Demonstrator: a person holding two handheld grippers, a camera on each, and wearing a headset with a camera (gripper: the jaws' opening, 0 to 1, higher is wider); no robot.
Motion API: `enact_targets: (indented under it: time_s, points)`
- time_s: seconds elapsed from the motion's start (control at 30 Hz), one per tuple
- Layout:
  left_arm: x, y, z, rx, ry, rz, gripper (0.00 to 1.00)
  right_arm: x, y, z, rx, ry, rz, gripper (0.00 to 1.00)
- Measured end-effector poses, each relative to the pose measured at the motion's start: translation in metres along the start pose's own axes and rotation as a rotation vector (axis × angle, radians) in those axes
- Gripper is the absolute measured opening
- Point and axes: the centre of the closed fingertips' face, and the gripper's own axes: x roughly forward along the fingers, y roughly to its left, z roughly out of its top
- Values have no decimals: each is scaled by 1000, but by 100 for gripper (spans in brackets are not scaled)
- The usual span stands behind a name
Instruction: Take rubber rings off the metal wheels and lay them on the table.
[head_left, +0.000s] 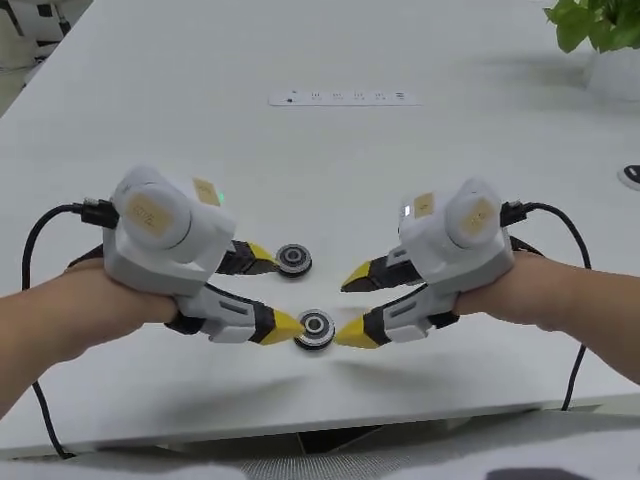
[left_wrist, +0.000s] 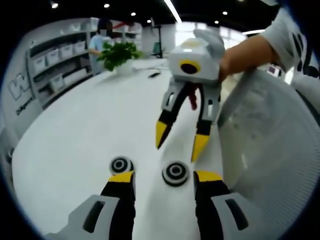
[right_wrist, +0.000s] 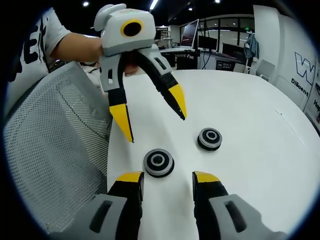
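Bench (head_left: 150, 385), near edge: L gripper (head_left: 281, 291) and R gripper (head_left: 343, 310), fingers apart on both, flank the near wheel (head_left: 314, 328); second wheel (head_left: 293, 260) lies just beyond. Rubber ring (right_wrist: 148, 163) looks soft, stretchy, prob. snug: pinch its outer rim, brace stiff metal hub.

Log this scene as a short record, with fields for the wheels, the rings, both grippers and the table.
near wheel: flat on the table, between the facing tips of both grippers; contact cannot be told
far wheel: flat on the table, by the left gripper's farther jaw
rubber rings: dark, on both wheels, not yet taken off
left gripper: open, holds nothing
right gripper: open, holds nothing
table: white, power strip on its far side
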Motion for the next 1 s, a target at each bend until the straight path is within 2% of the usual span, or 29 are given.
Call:
enact_targets:
  time_s: [0.23, 0.6, 0.8, 1.0]
  points:
    - [7, -5, 1, -10, -5, -24, 45, 3, 2, -2, 0, 4, 9, 36]
    - [19, -13, 1, -18, 2, -57, 36, 5, 4, -4, -1, 9, 19, 35]
    - [23, -18, -4, -7, 19, -72, 31, 6, 4, -5, 4, 9, 20, 35]
    - [27, -16, -9, 4, 27, -68, 25, 6, 4, -7, 5, 13, 22, 35]
